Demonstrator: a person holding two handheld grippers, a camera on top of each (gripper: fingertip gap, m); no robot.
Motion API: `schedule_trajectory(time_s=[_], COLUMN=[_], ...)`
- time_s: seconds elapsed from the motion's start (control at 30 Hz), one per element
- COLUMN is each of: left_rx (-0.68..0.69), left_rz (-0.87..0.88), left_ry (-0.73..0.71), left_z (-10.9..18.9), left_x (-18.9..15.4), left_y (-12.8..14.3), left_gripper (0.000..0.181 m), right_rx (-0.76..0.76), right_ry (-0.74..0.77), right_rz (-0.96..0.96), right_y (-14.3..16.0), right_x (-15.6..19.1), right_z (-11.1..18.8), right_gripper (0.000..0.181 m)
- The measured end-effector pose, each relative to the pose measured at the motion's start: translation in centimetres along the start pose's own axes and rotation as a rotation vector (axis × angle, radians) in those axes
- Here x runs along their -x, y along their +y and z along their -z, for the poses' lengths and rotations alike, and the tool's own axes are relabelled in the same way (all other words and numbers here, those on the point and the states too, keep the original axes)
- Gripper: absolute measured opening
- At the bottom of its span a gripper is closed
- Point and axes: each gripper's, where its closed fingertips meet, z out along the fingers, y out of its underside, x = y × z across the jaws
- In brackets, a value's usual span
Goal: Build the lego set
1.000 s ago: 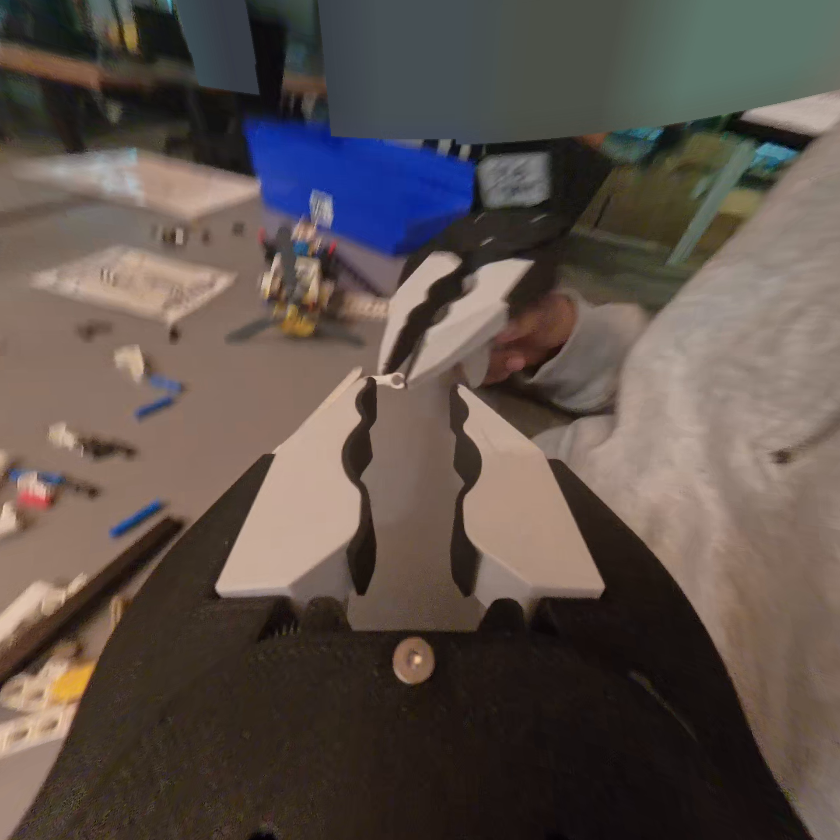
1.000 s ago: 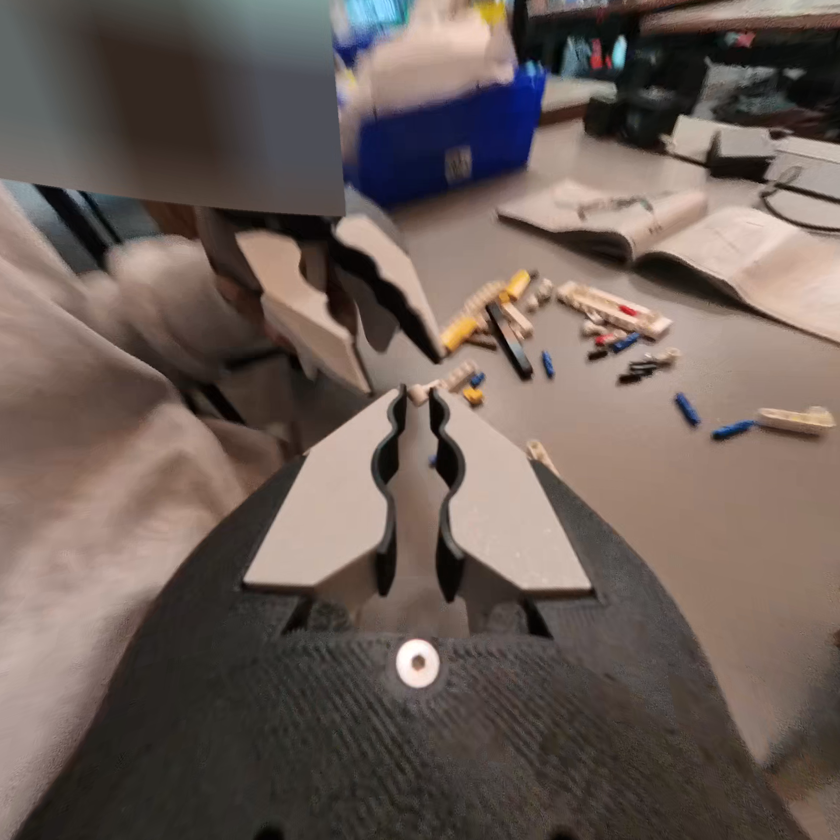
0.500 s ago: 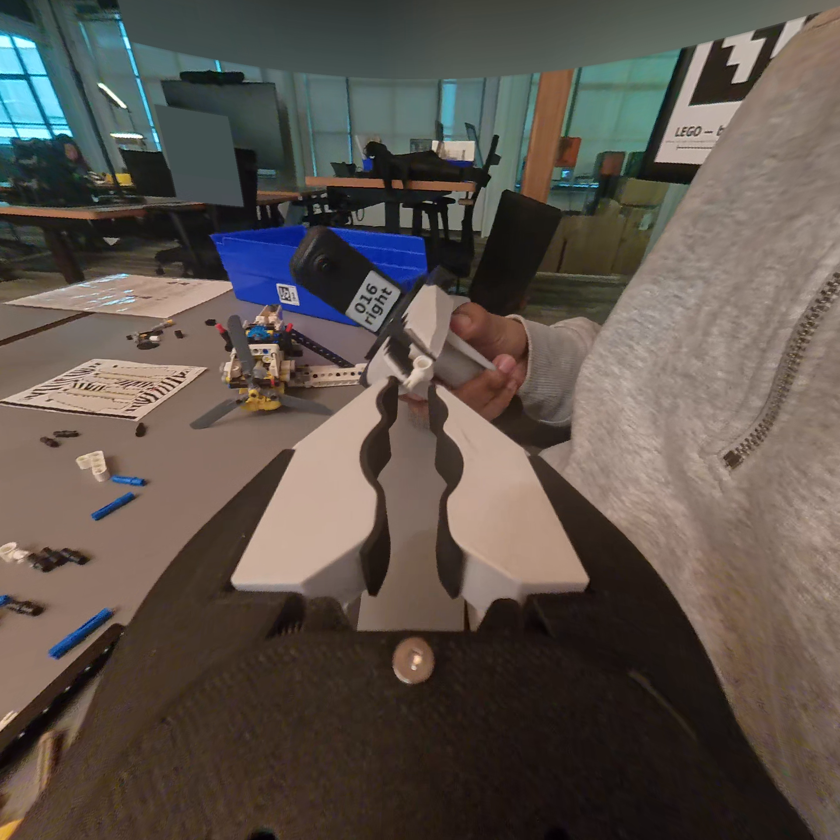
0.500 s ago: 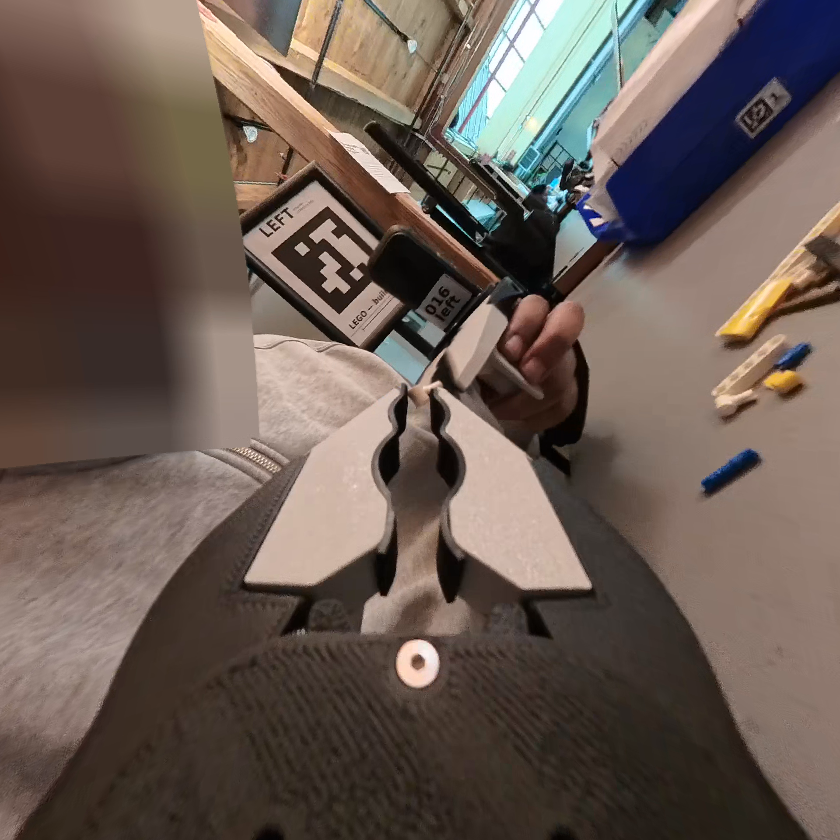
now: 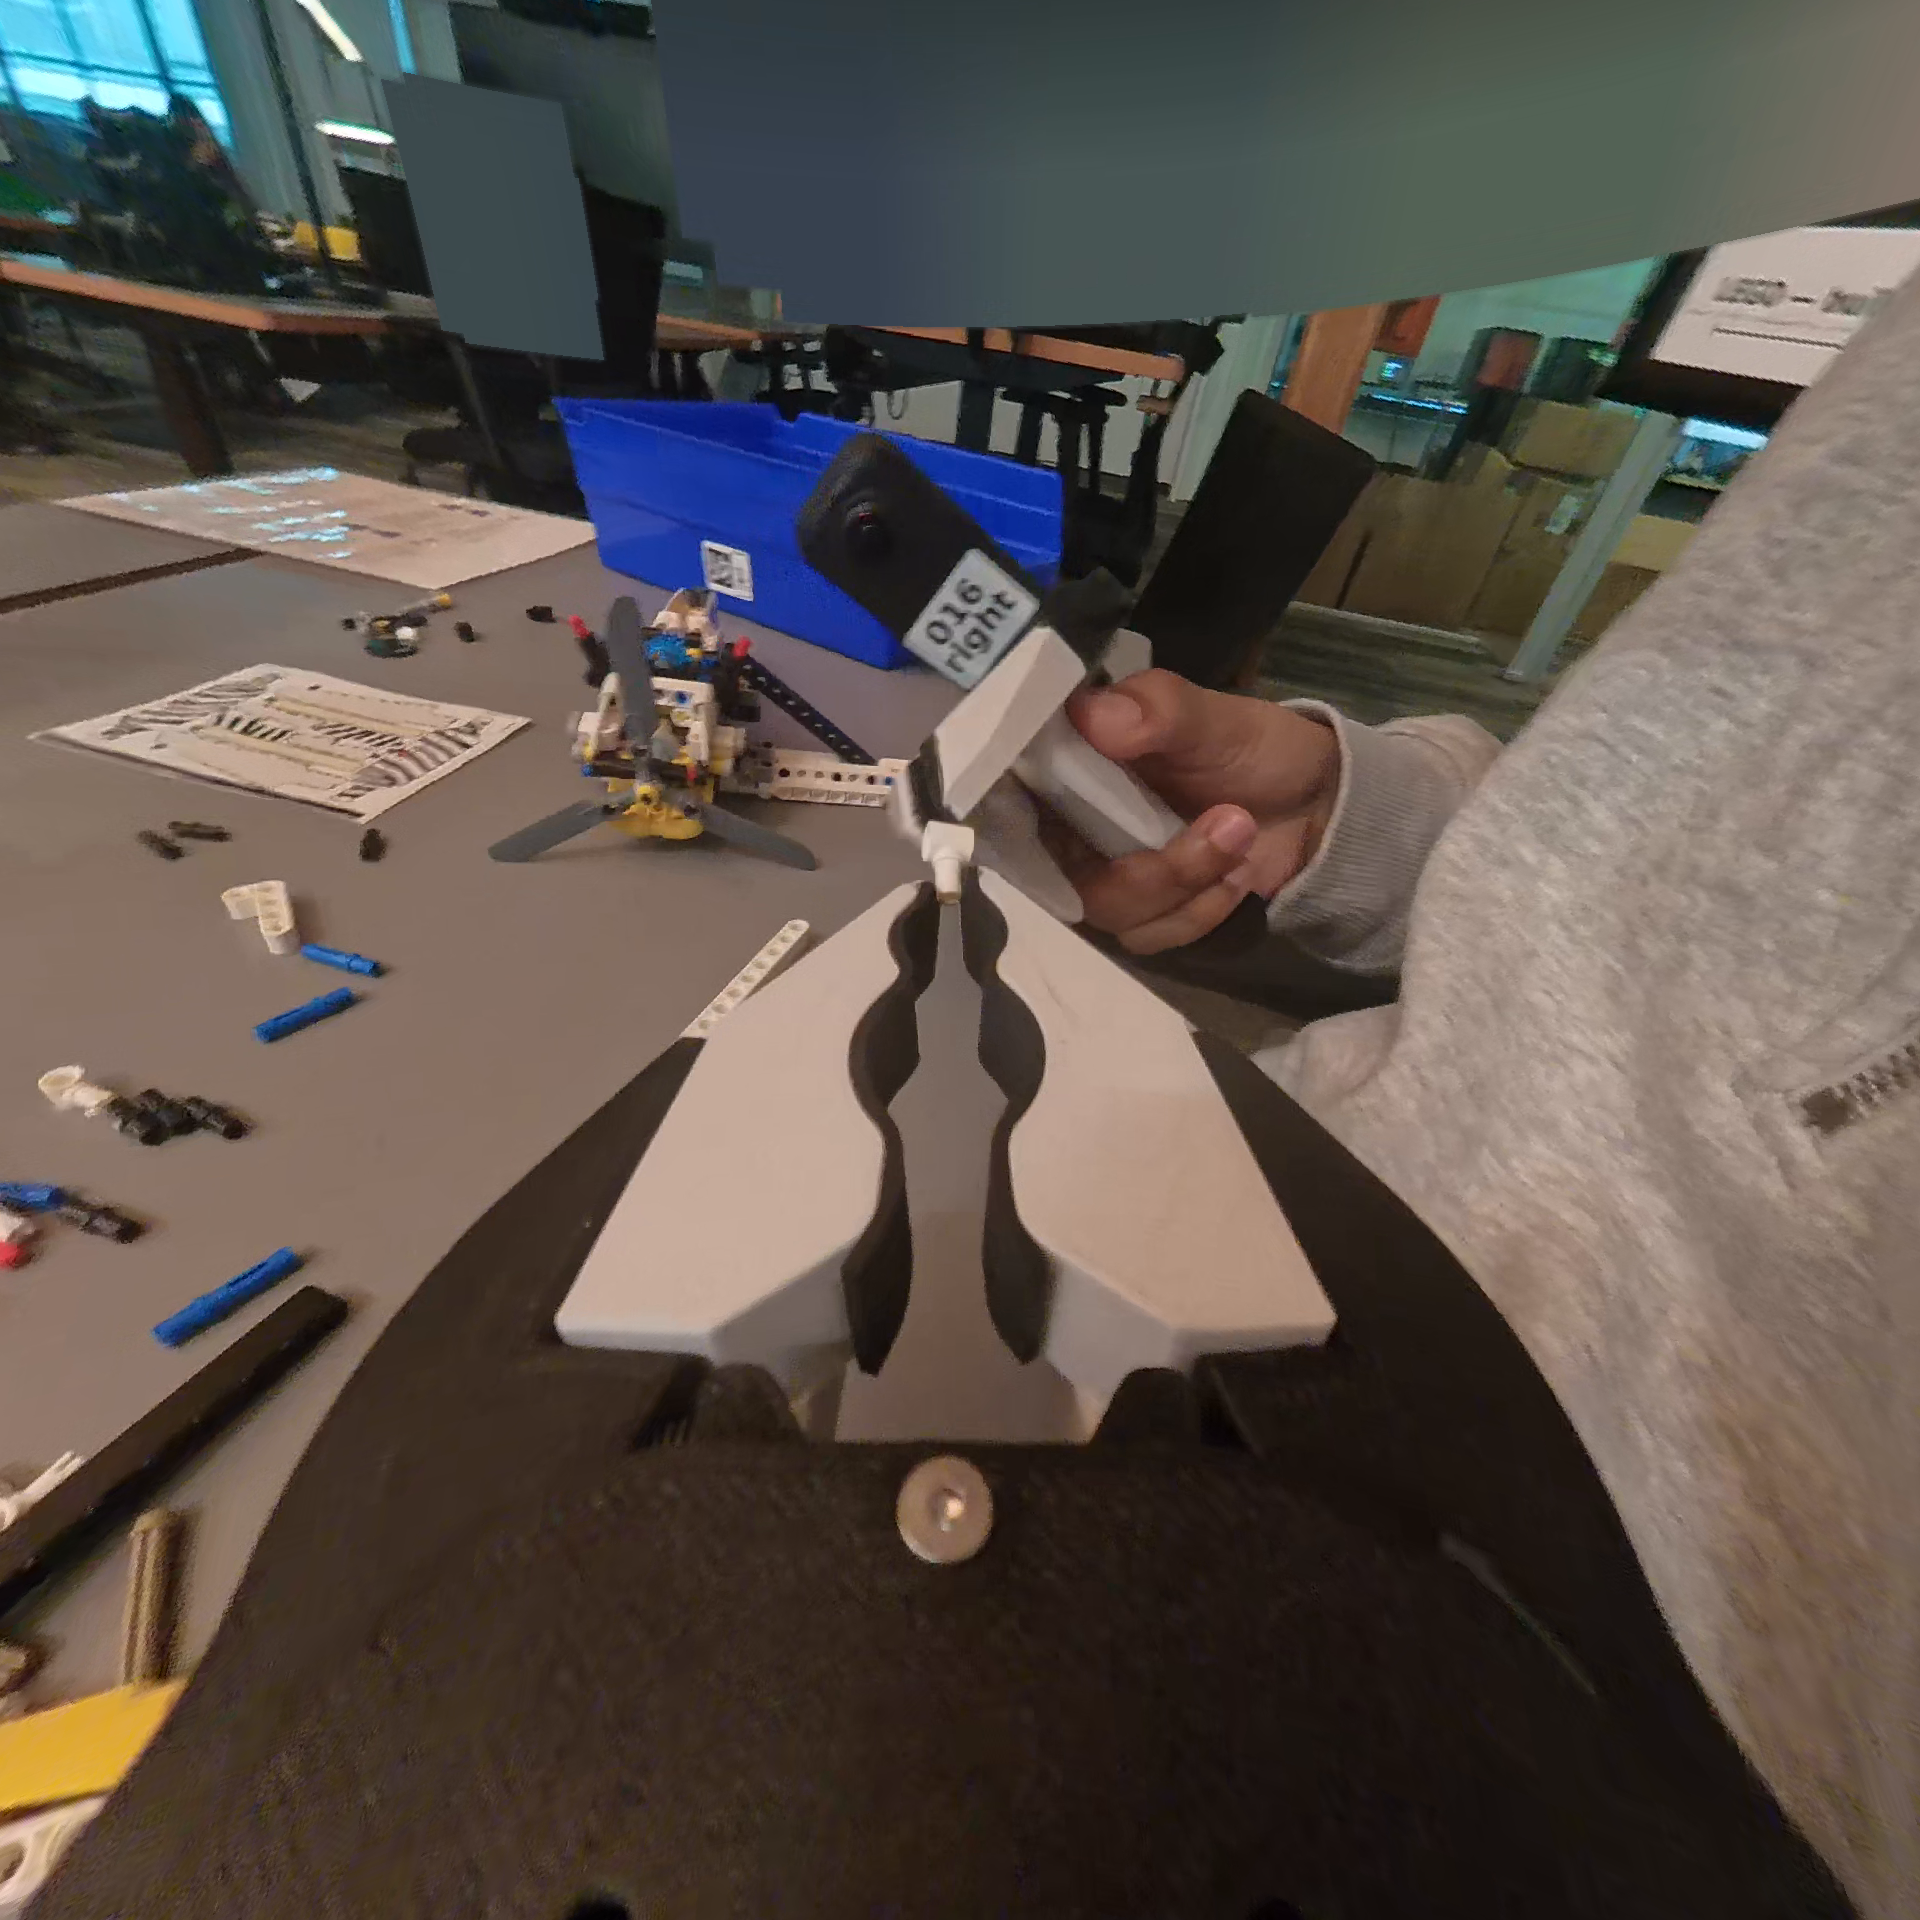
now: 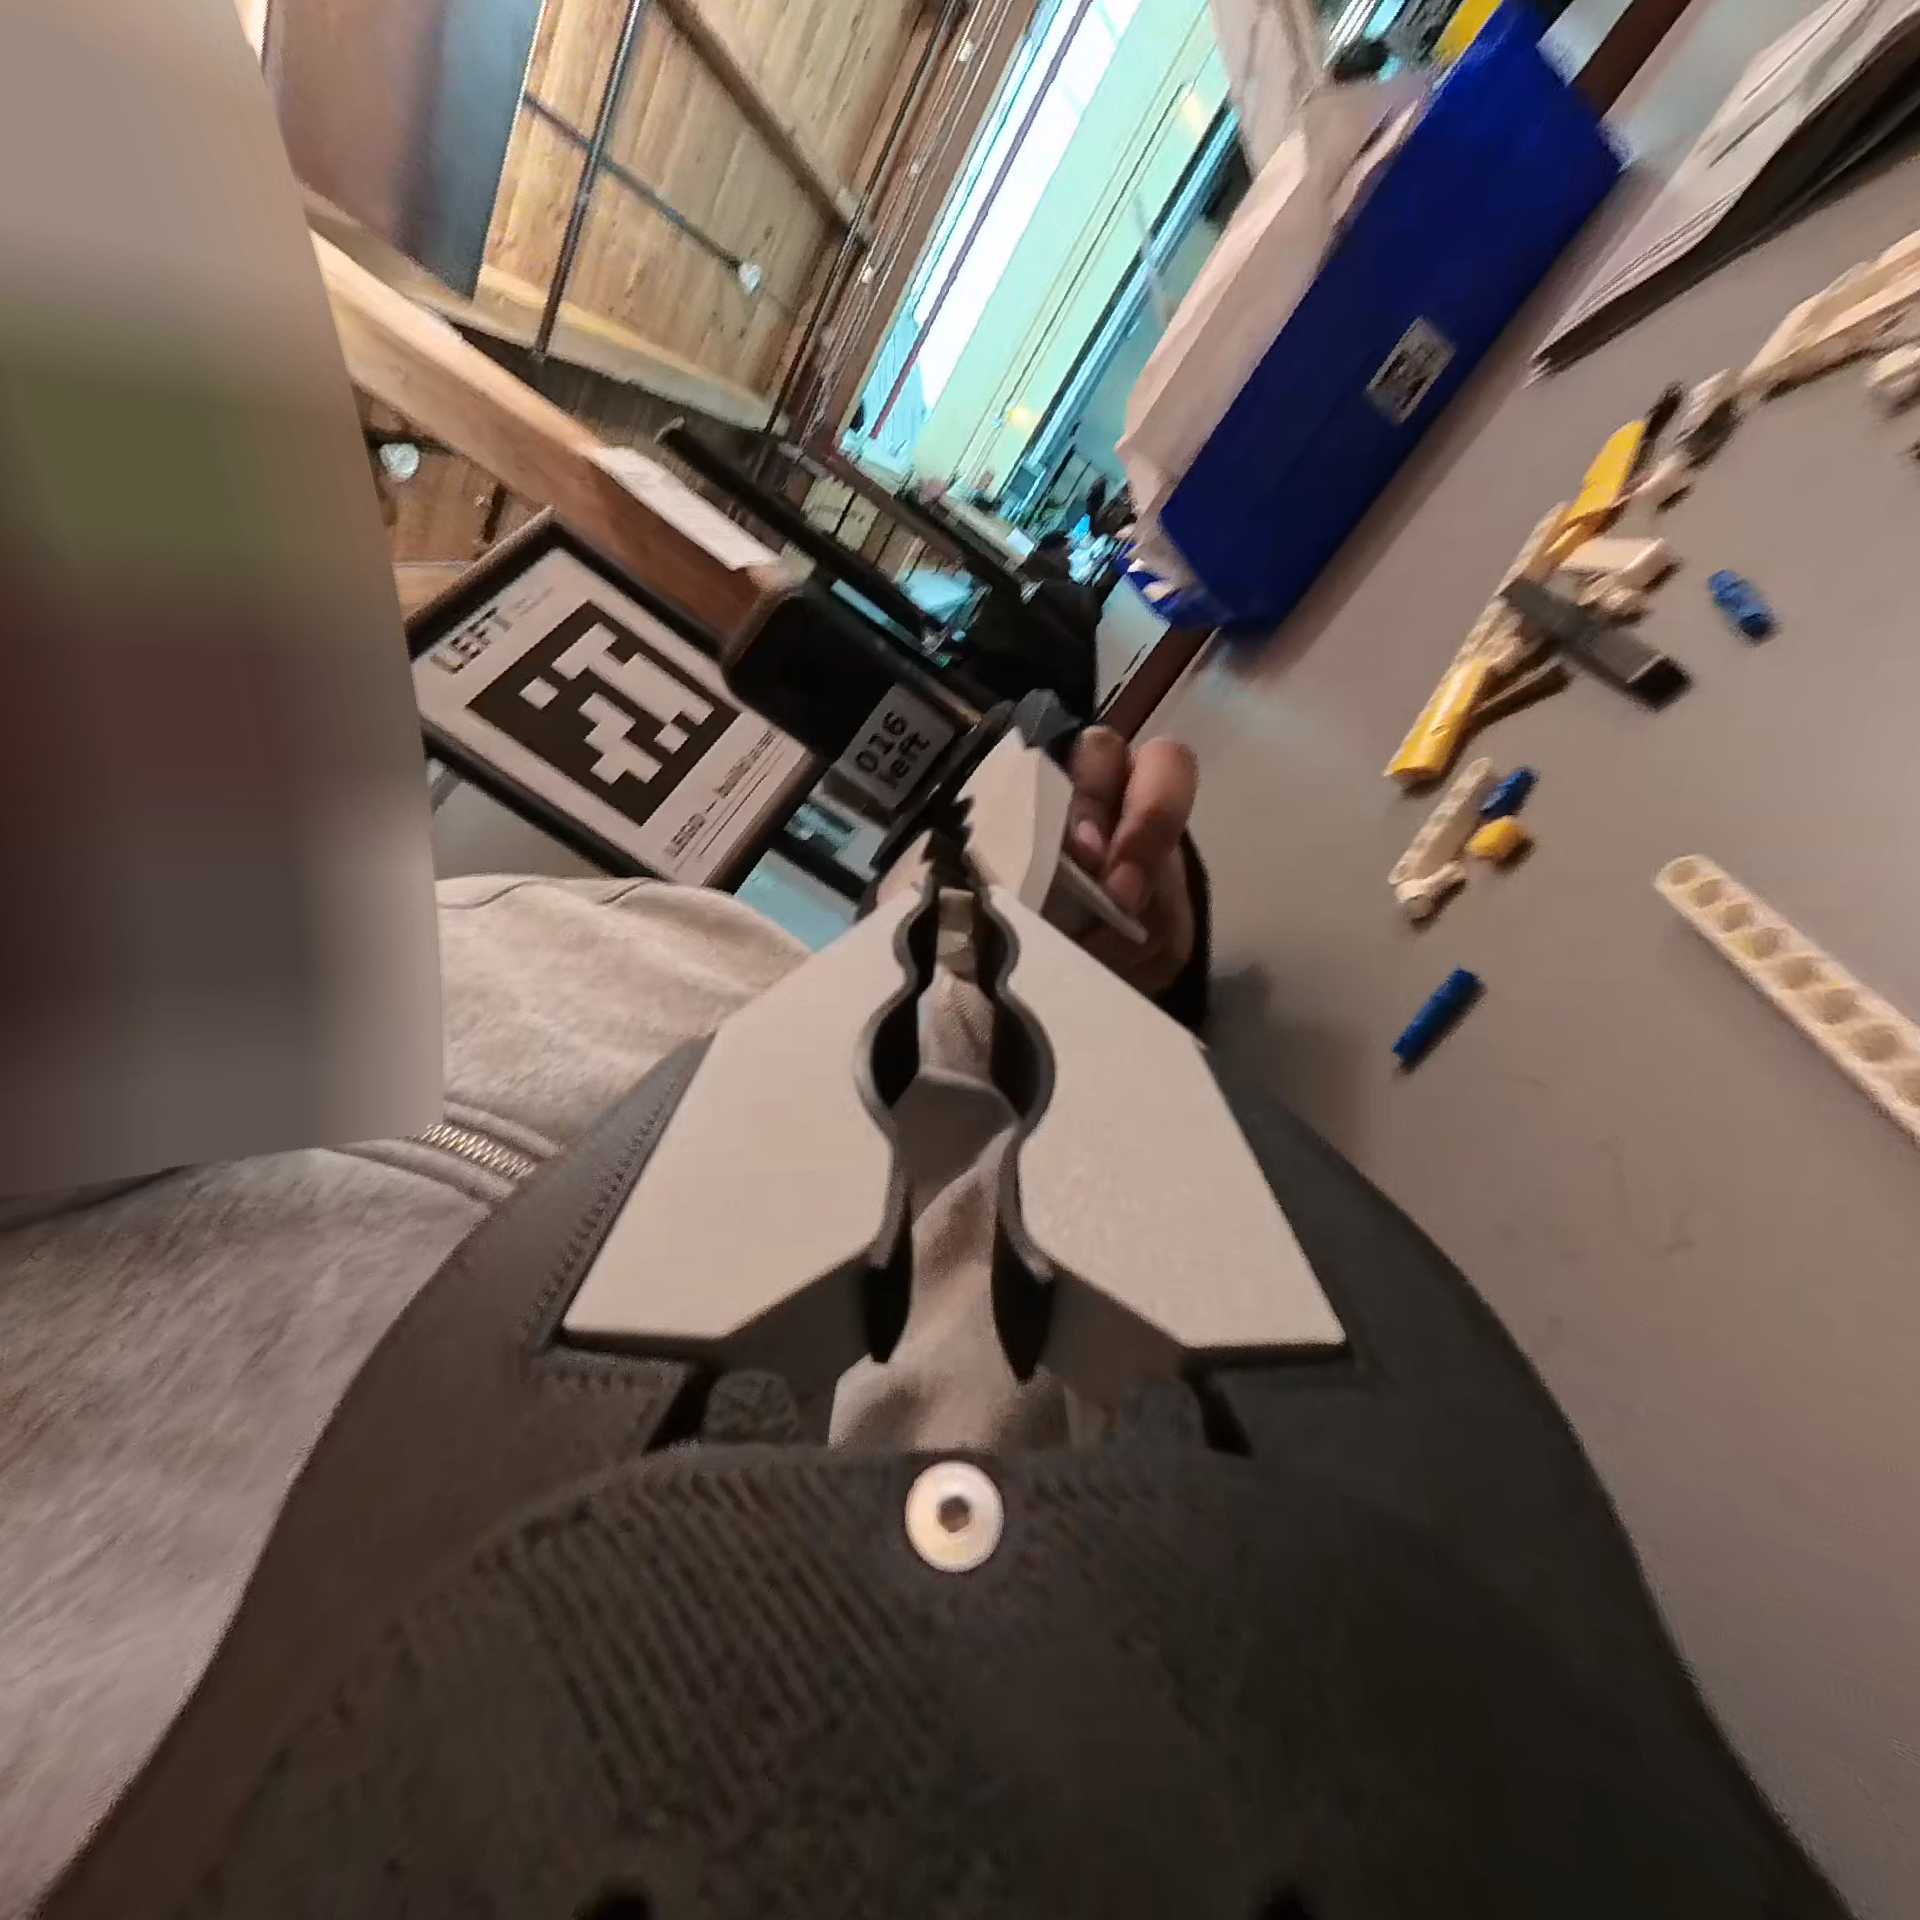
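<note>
A small white Lego connector pin point(image 5: 947, 858) hangs in the air between the two grippers, tip to tip. My left gripper point(image 5: 943, 896) is closed on its lower end. My right gripper point(image 6: 951, 906) is closed on the same pin point(image 6: 954, 925); it also shows in the left wrist view point(image 5: 932, 821), held by a hand, coming down from the upper right. The left gripper shows in the right wrist view point(image 6: 971, 831) just beyond the pin. A partly built model with grey propeller blades point(image 5: 665, 748) stands on the grey table point(image 5: 468, 987).
A blue bin point(image 5: 727, 520) stands behind the model, a printed sheet point(image 5: 281, 738) lies to its left. Loose blue pins point(image 5: 307, 1013), black pins point(image 5: 177, 1117) and a white beam point(image 5: 748, 977) lie around. A long white beam point(image 6: 1808, 997) and yellow parts point(image 6: 1455, 707) lie rightward. A grey sweatshirt point(image 5: 1662, 1039) is close. My left and right fingertips are right by each other.
Both grippers rose off the table and turned toward each other. The left gripper's fingers narrowed and closed on the pin that the right gripper holds.
</note>
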Motion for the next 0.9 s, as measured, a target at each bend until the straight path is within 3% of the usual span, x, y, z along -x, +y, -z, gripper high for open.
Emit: schedule_trajectory(time_s=[0.17,0.33,0.43,0.9], left_rx=[0.009,0.044,0.074,0.164], left_rz=[0.033,-0.004,-0.046,-0.096], left_ry=[-0.041,-0.006,-0.011,-0.041], left_z=[0.2,-0.1,-0.4,-0.6], left_x=[1.0,0.1,-0.3,-0.1], left_y=[0.1,0.6,0.9,2.1], left_gripper=[0.001,0.001,0.001,0.001], right_rx=[-0.008,0.091,0.170,0.192], right_ry=[0.070,0.190,0.200,0.206], right_rz=[0.129,0.293,0.275,0.238], right_y=[-0.3,0.2,1.1,1.3], right_x=[-0.3,-0.8,-0.9,-1.2], right_z=[0.7,1.0,0.7,0.6], right_gripper=[0.000,0.012,0.013,0.010])
